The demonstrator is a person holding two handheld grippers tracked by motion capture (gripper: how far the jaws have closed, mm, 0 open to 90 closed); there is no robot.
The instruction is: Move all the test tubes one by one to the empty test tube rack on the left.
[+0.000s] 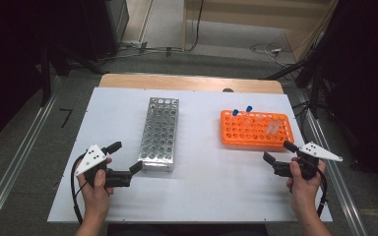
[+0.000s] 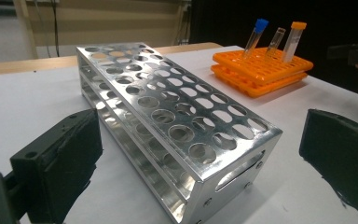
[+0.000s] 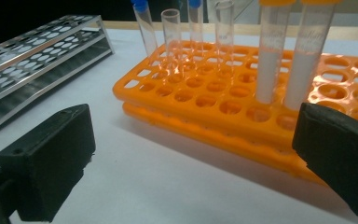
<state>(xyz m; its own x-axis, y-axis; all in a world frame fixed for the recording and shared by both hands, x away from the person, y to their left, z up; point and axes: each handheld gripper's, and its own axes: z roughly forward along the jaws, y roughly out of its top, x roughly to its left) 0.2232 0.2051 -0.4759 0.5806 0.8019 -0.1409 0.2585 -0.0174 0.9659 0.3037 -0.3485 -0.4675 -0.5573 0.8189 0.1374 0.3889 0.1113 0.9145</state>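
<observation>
A shiny metal tube rack with no tubes stands left of centre on the white table. To its right sits an orange rack holding several tubes: two blue-capped, clear open ones, and two orange-capped with white contents. My left gripper is open, its jaws wide at the metal rack's near left corner, touching nothing. Just in front of the orange rack's near right edge, my right gripper is also open and holds nothing.
The white table has bare surface between the two racks and along its front edge. A wooden strip runs along the far edge. Cables lie on the floor beyond, and metal rails flank the table.
</observation>
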